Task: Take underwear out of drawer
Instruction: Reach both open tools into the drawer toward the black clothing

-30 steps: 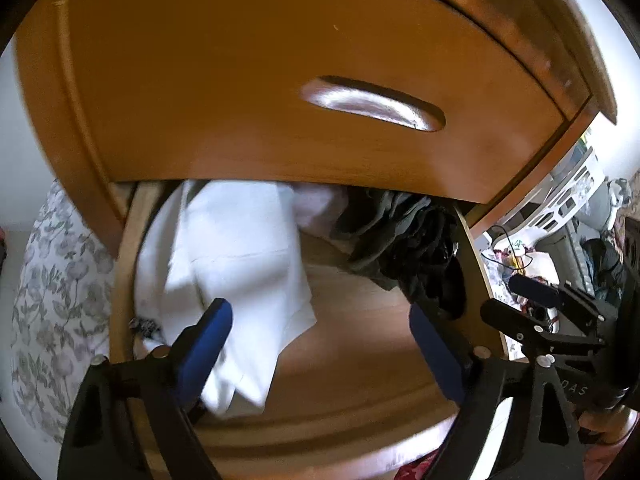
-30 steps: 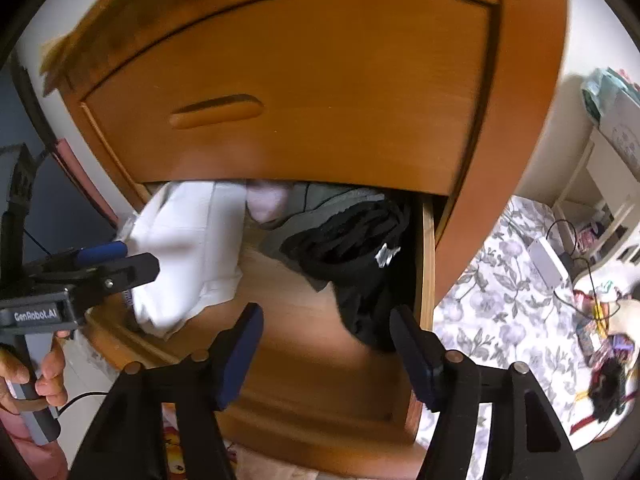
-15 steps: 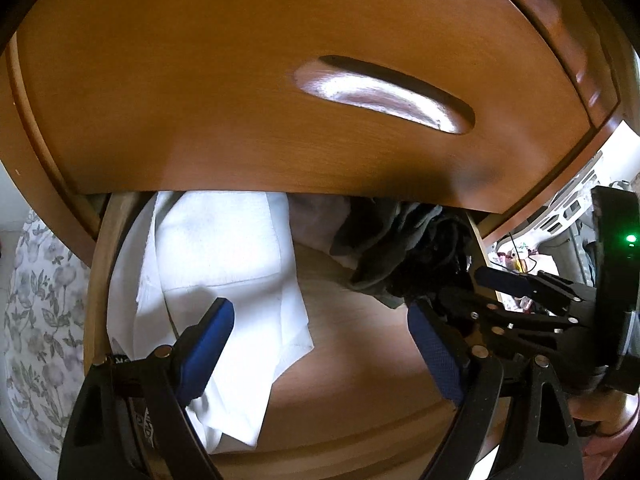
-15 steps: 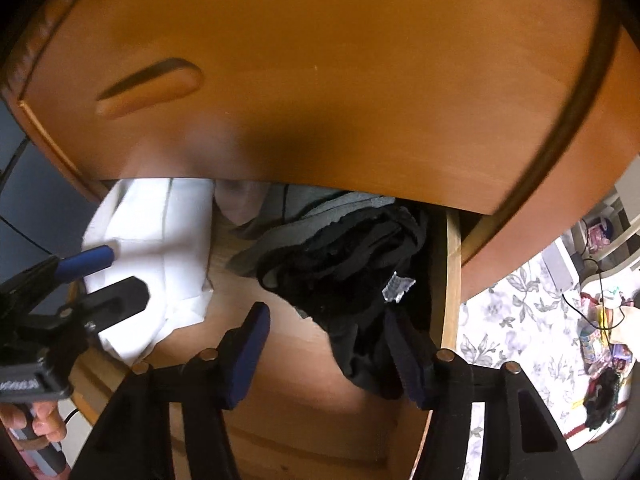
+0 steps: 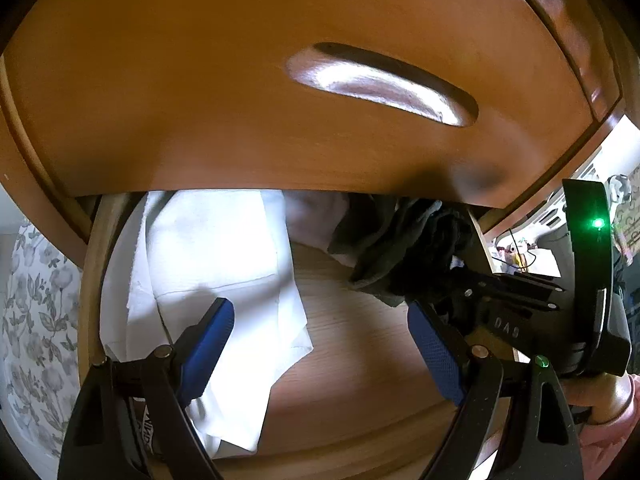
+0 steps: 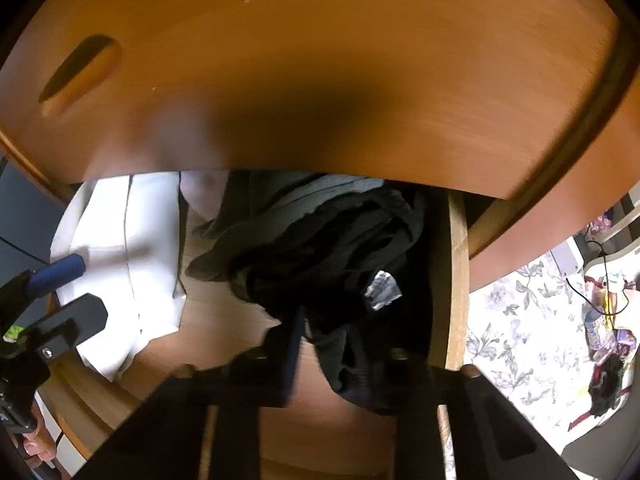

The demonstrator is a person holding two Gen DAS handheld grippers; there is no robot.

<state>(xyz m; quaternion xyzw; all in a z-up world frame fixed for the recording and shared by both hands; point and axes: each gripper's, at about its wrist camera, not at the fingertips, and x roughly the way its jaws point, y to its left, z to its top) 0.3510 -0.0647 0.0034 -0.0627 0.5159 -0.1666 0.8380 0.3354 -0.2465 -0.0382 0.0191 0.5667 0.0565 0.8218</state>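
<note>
A black underwear bundle [image 6: 332,264] with a silver tag [image 6: 382,292] lies at the right side of the open wooden drawer [image 6: 458,280], on top of a grey garment [image 6: 280,208]. My right gripper [image 6: 344,352] is pushed into this bundle, jaws narrowed and blurred, with black cloth hanging between them. The right finger is hidden by the cloth. In the left wrist view the same dark pile [image 5: 400,252] shows, with the right tool's black frame [image 5: 520,304] against it. My left gripper [image 5: 320,344] stands open over the drawer floor, its left pad [image 5: 208,344] above folded white cloth [image 5: 208,248].
A shut upper drawer front [image 5: 240,100] with a recessed handle [image 5: 380,84] overhangs the open drawer closely. Floral fabric [image 6: 520,320] covers the floor to the right, with cables and clutter beyond. A person's hand [image 5: 608,396] holds the right tool.
Both grippers moved forward, closer under the upper drawer front. The right gripper pushed into the black bundle and its jaws narrowed around it. The left jaws kept the same width.
</note>
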